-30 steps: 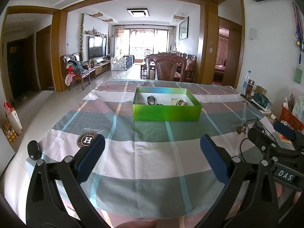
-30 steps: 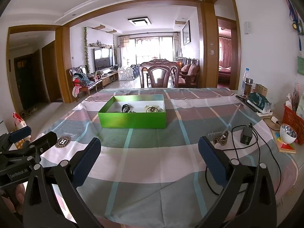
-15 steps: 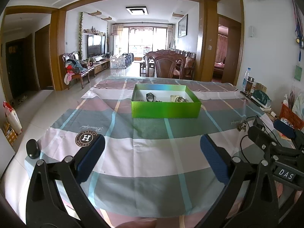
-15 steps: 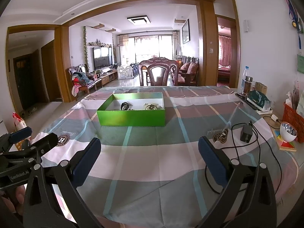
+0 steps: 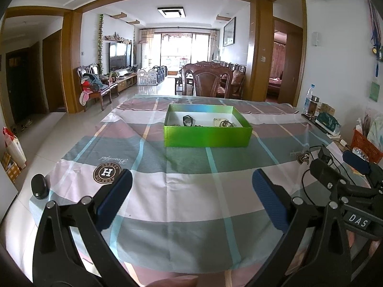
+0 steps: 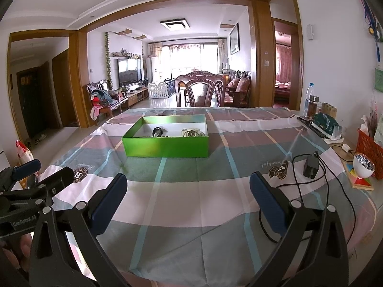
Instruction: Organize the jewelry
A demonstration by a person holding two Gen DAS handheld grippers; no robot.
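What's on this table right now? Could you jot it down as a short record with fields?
surface: table under a plaid cloth
container: open green box, far middle of the cloth
contents: a dark ring-shaped piece and pale, metallic pieces; details too small to tell
left gripper: fingers wide apart, empty, short of the box
right gripper: fingers wide apart, empty
right side: black adapter with cable, small white bowl, red basket

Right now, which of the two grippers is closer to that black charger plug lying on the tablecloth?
The right. The charger plug lies just ahead of the right gripper, off its right finger. The left gripper sits farther left, with the right one between it and the plug.
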